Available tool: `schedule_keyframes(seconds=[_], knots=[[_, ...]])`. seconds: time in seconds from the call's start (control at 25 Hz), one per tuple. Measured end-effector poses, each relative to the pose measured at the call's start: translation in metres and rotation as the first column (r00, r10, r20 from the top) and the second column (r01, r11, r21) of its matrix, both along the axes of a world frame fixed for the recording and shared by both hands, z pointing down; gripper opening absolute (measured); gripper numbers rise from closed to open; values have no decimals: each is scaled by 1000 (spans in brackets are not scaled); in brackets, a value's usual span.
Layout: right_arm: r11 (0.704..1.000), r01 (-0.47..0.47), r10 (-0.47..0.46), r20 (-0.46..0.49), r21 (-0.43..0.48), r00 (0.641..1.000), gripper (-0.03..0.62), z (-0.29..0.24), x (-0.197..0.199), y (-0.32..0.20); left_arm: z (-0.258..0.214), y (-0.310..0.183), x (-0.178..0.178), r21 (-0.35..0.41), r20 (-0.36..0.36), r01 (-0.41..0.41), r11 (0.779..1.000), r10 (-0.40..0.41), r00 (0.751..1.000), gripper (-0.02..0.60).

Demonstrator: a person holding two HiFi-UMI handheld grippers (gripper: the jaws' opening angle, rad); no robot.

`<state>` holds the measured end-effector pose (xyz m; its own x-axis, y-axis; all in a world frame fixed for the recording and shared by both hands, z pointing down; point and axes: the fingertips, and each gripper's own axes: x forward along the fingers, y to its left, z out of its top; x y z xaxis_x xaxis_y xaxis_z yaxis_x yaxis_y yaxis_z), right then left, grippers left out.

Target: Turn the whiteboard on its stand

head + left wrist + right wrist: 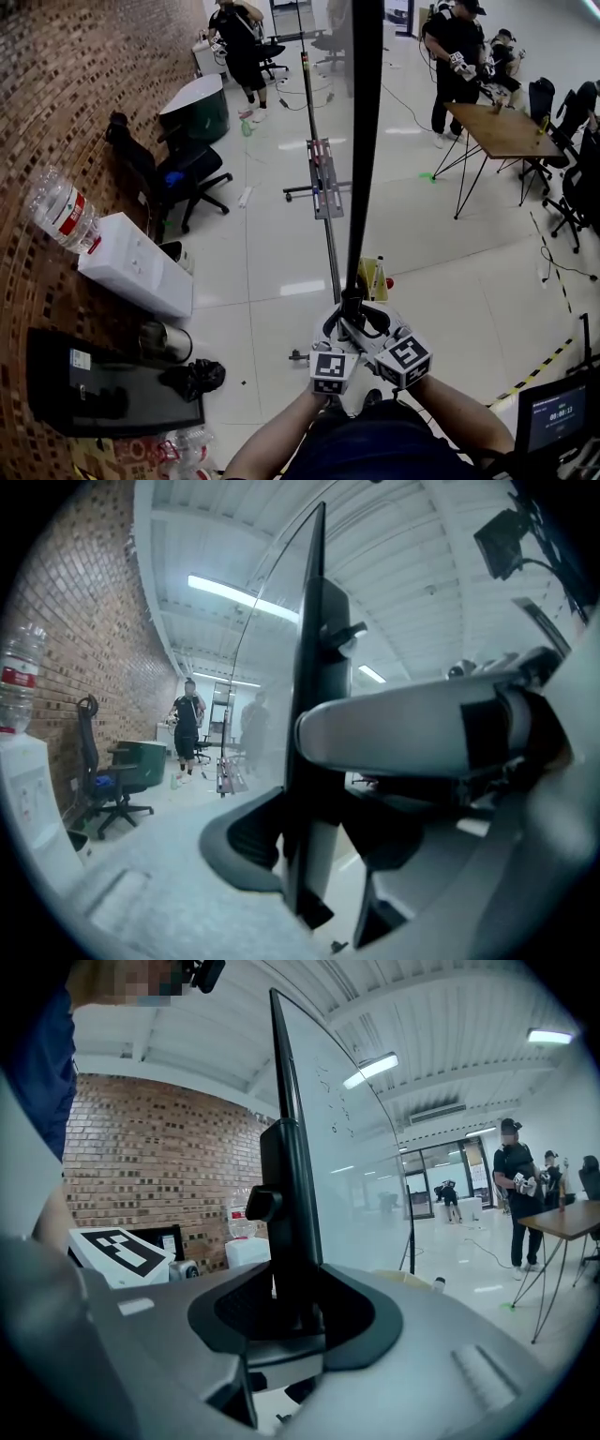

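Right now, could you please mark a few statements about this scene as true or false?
1. The left gripper and the right gripper both clamp the whiteboard at its edge. True.
2. The whiteboard lies flat. False: it stands upright.
3. A water dispenser stands against the brick wall. True.
4. Nobody is near the wooden table. False: a person stands beside it.

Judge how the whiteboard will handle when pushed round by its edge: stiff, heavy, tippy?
Probably stiff: the whiteboard frame runs straight above the left gripper and right gripper. Its tall, glassy panel hints at top-heaviness, so it may turn sluggishly and rock.
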<state>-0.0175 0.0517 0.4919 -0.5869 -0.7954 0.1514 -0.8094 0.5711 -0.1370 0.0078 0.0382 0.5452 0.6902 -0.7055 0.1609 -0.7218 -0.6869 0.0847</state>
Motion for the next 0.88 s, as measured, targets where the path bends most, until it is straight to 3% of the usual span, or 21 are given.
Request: schedule_keyframes(seconds=[0.4, 0.52, 0.68, 0.88], knots=[[999, 15, -14, -22, 48, 1000, 152, -1, -16, 39, -2, 38, -16, -36, 20, 62, 997, -62, 998, 187], [998, 23, -22, -21, 51, 1000, 151, -3, -19, 51, -3, 50, -19, -35, 50, 66, 997, -64, 997, 189], [998, 29, -27, -25, 49, 999, 150, -1, -21, 66, -5, 65, -18, -69, 13, 73, 995, -72, 997, 189], [997, 44, -45, 10, 58, 999, 150, -4, -22, 85, 2, 85, -20, -48, 31, 47, 998, -45, 999, 189]])
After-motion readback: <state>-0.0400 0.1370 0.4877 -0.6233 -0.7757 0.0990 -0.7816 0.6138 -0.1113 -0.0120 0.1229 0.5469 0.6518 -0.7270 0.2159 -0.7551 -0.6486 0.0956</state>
